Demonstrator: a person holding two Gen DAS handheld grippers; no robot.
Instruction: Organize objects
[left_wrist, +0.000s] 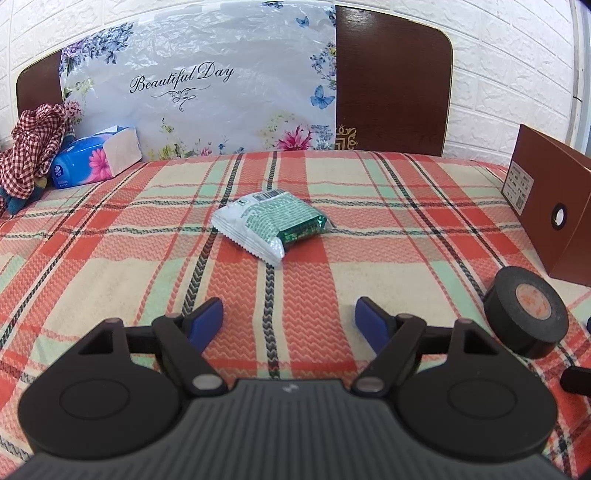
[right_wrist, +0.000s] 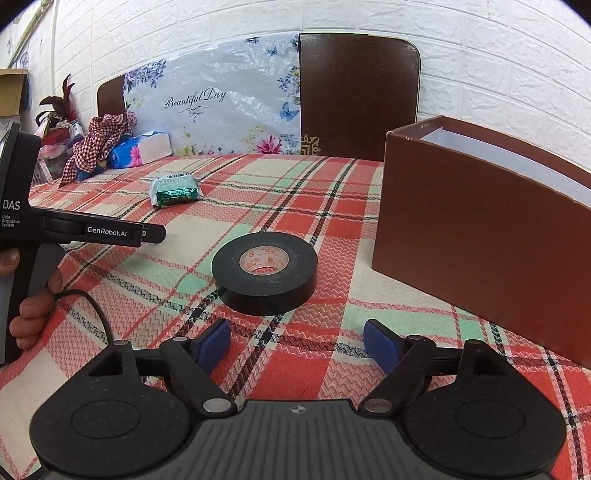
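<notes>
Both the left tongs (left_wrist: 289, 320) and right tongs (right_wrist: 296, 342) gape wide and empty above the plaid bed (left_wrist: 110, 236); a black tape roll (right_wrist: 264, 272) lies ahead of the right.

The left gripper (left_wrist: 289, 317) is held above a plaid bedcover (left_wrist: 110, 236) with its blue-padded jaws spread apart and nothing between them. A green-and-white packet (left_wrist: 271, 223) is seen lying farther ahead, well apart from the jaws. A black tape roll (left_wrist: 526, 323) is placed to the right, near a brown box (left_wrist: 546, 210).
</notes>
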